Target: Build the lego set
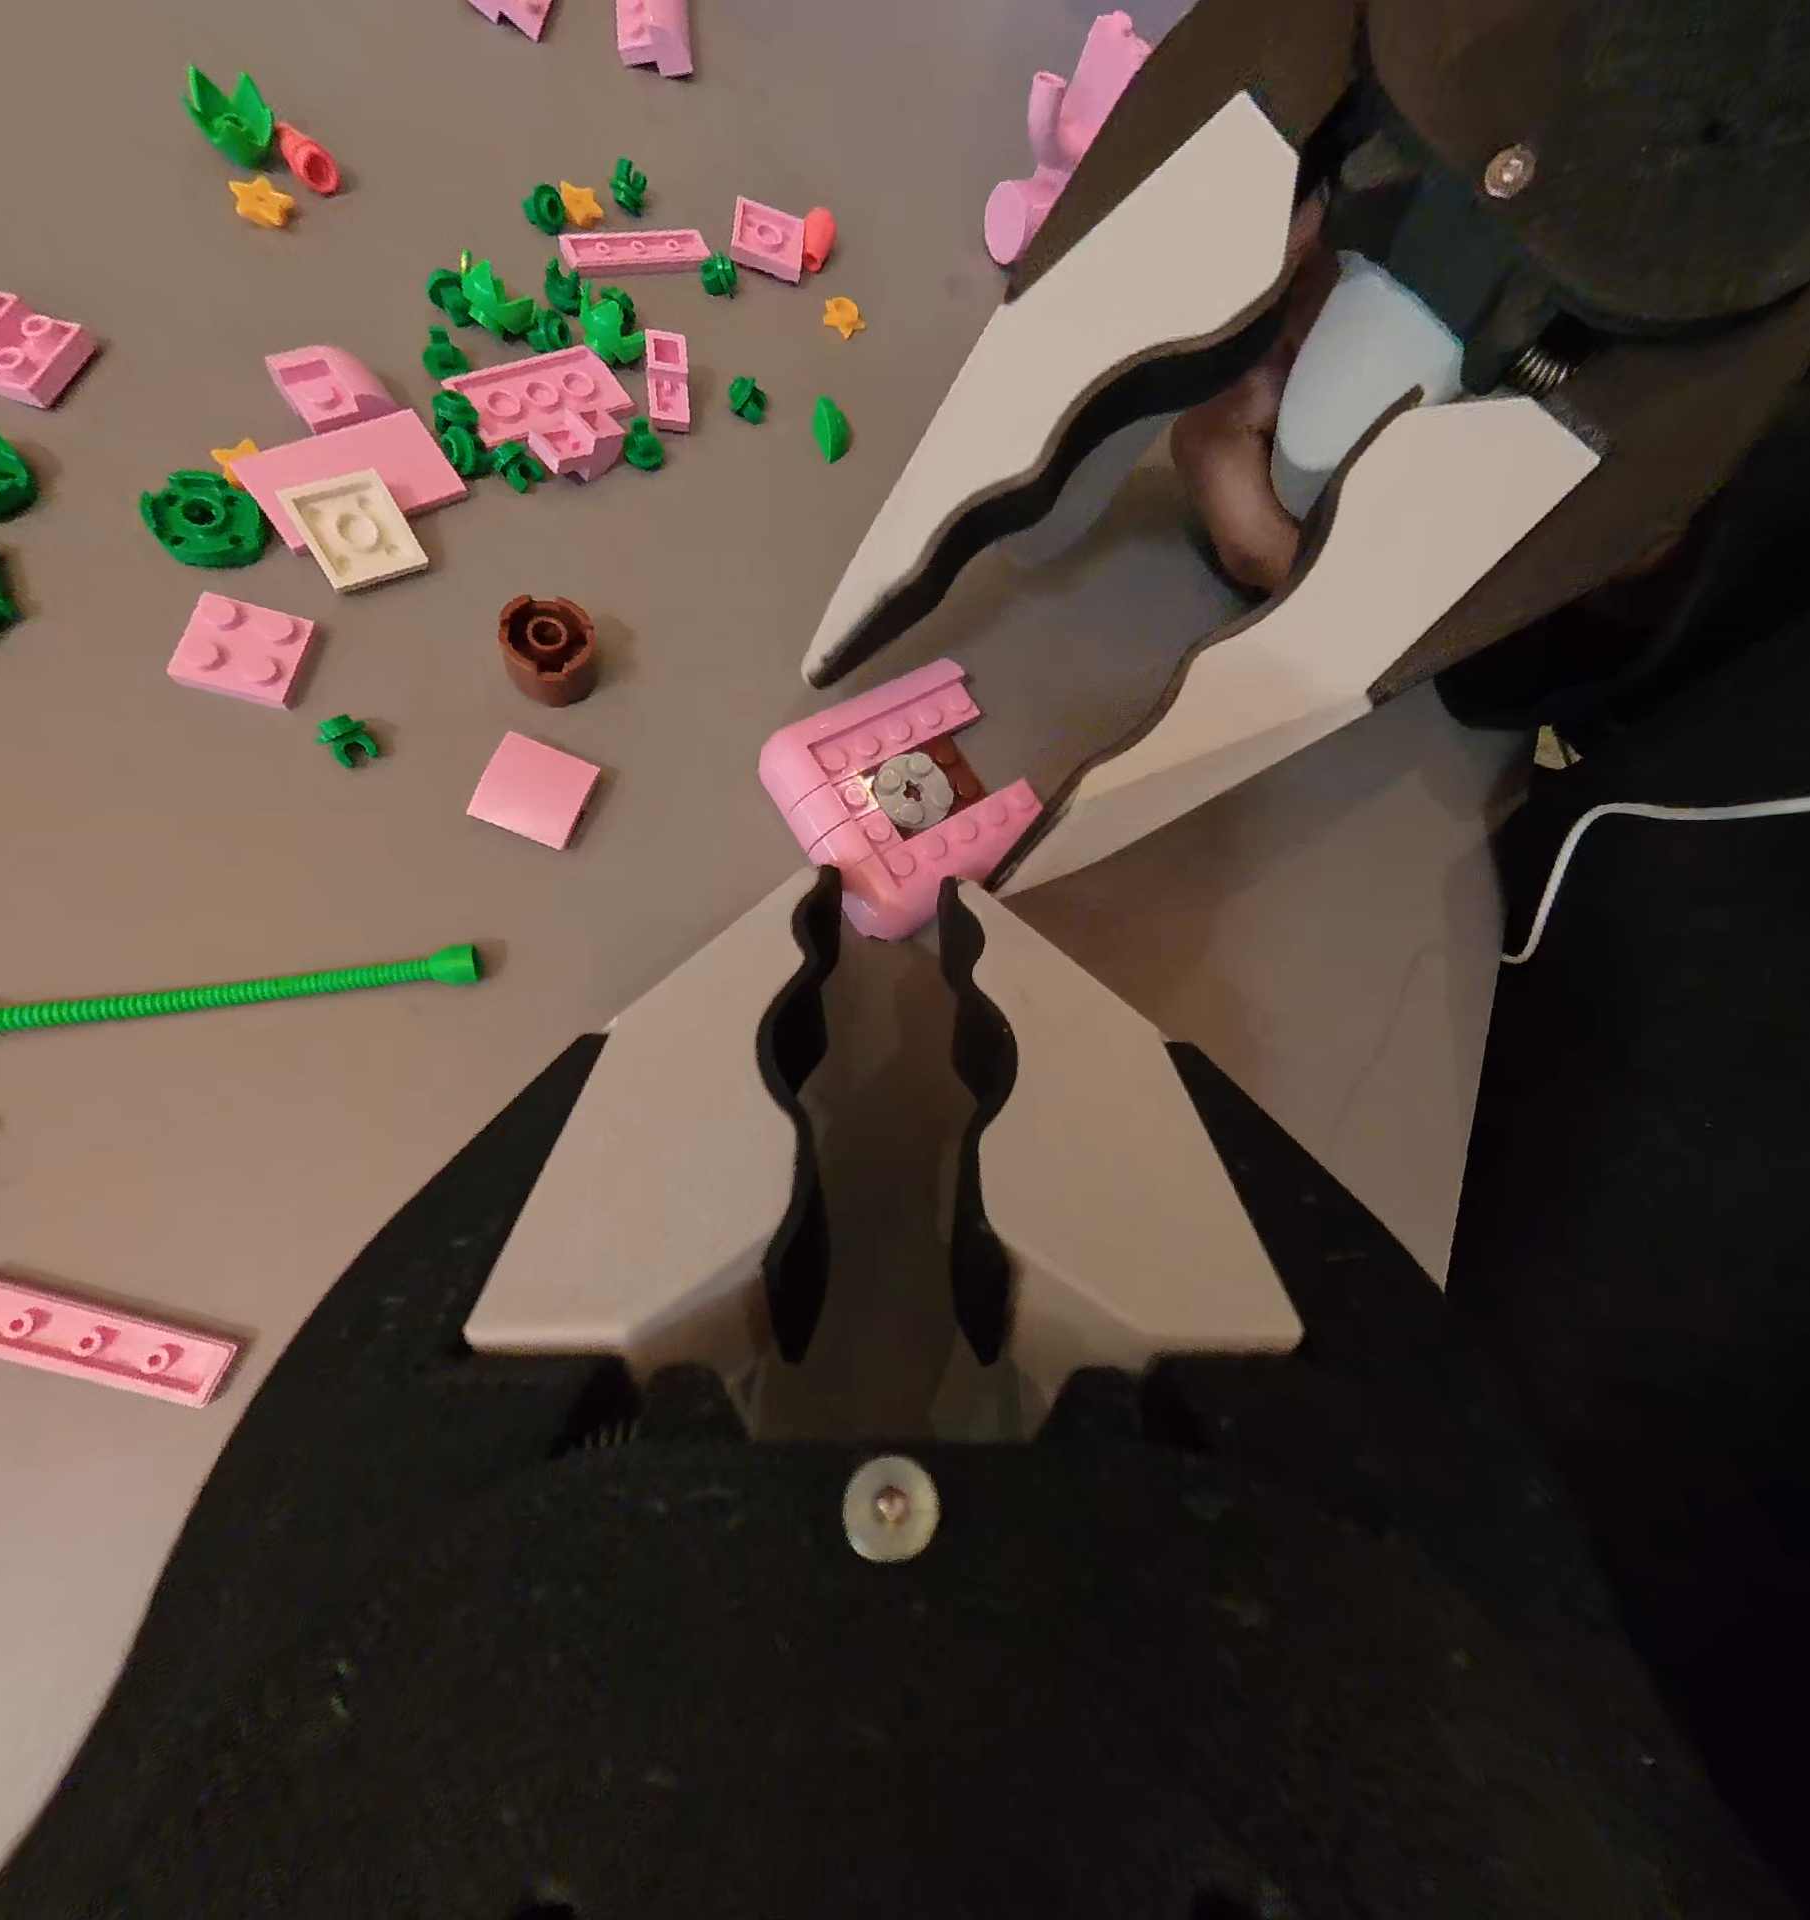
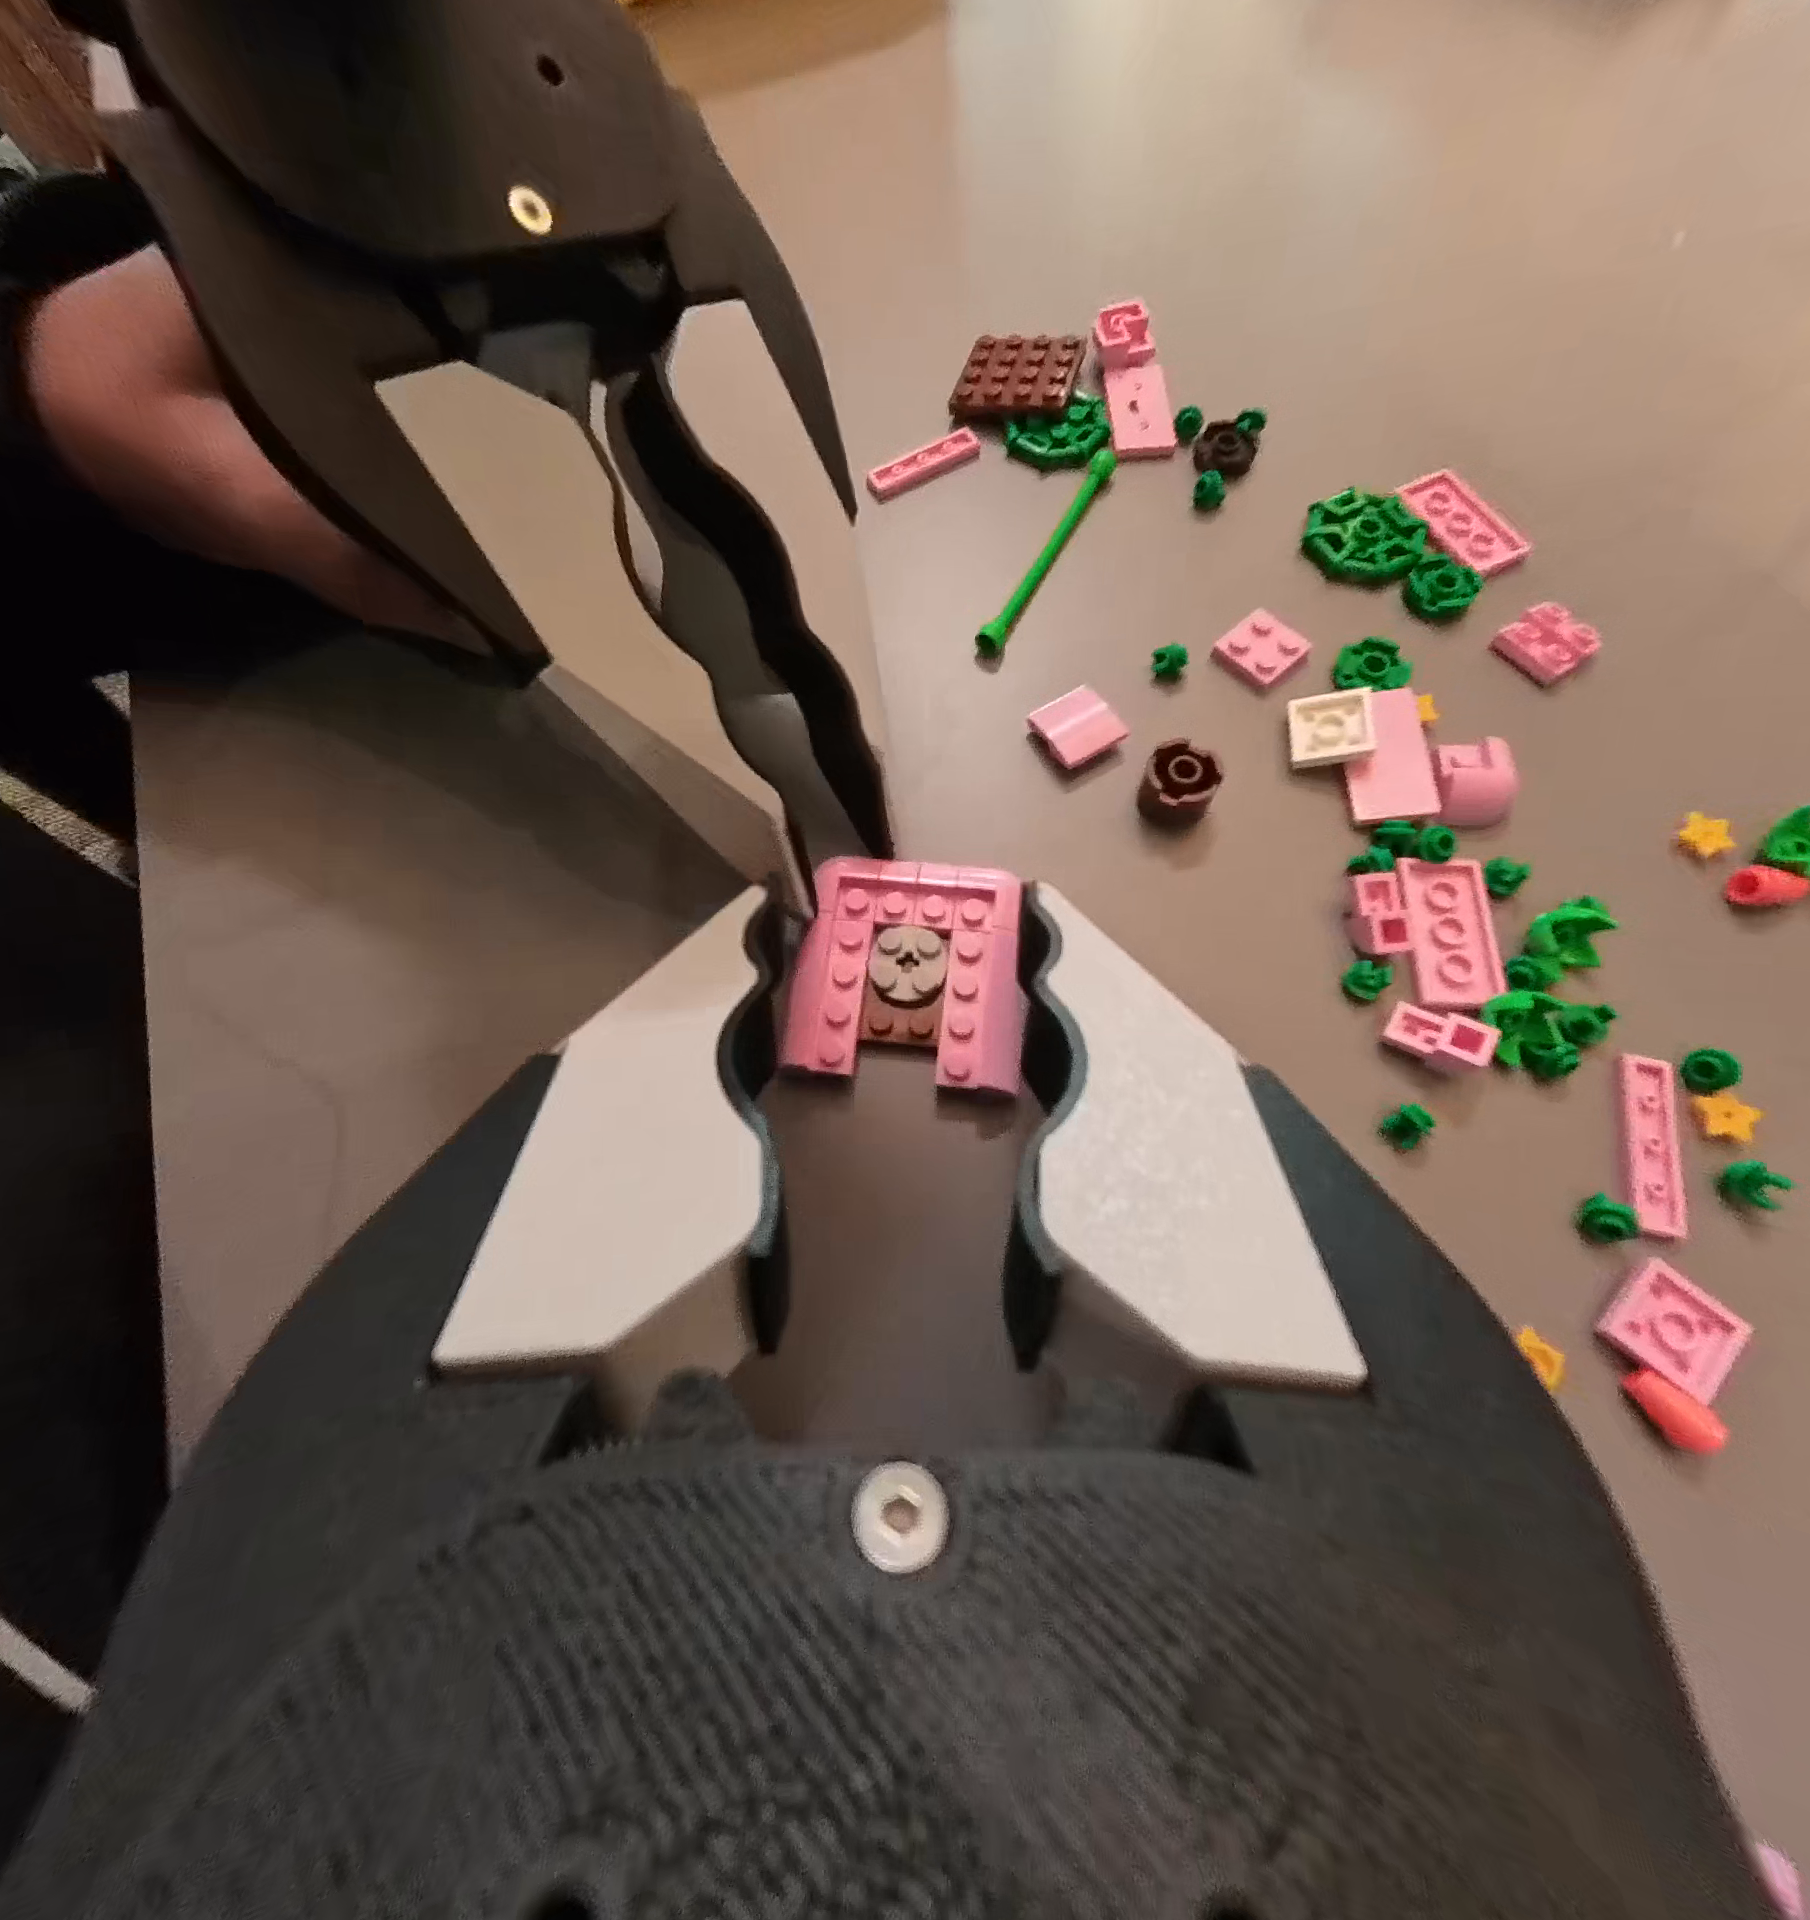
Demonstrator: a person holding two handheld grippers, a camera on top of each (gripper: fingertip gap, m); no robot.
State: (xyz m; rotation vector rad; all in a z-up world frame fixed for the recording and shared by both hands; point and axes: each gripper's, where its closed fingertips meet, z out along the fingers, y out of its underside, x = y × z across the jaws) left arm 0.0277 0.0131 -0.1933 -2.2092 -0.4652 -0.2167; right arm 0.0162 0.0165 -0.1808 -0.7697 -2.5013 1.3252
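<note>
1. A smooth grey-brown worktop [image 1: 672,1039] is seen in both views, with loose Lego pieces scattered over it.
2. The left gripper [image 1: 885,899], with black body and pale grey fingers, is seen from its own camera with its jaws narrowly parted; one rounded corner of the assembly sits between the fingertips. From the pictures it cannot be told whether that corner is truly clamped. In the right wrist view this gripper [image 2: 839,862] reaches down to the assembly's far edge.
3. The right gripper [image 2: 906,914] is set around the assembly, one finger against each of its long sides, so the piece is grasped between them. In the left wrist view it [image 1: 916,769] comes in from the upper right.
4. The pink U-shaped Lego assembly [image 2: 906,977], built of studded pink plates with a brown plate in its middle, is held at the worktop's near edge, close to the person.
5. A long green ribbed flexible stem piece [image 1: 215,992] lies on the worktop, well apart from the assembly.
6. A brown square studded plate [image 2: 1020,376] lies at the far end of the scatter.
7. A brown round brick [image 1: 548,649] stands near a smooth pink square tile [image 1: 534,790].
8. A small grey round plate [image 2: 906,964] is seated on the assembly's brown middle.
</note>
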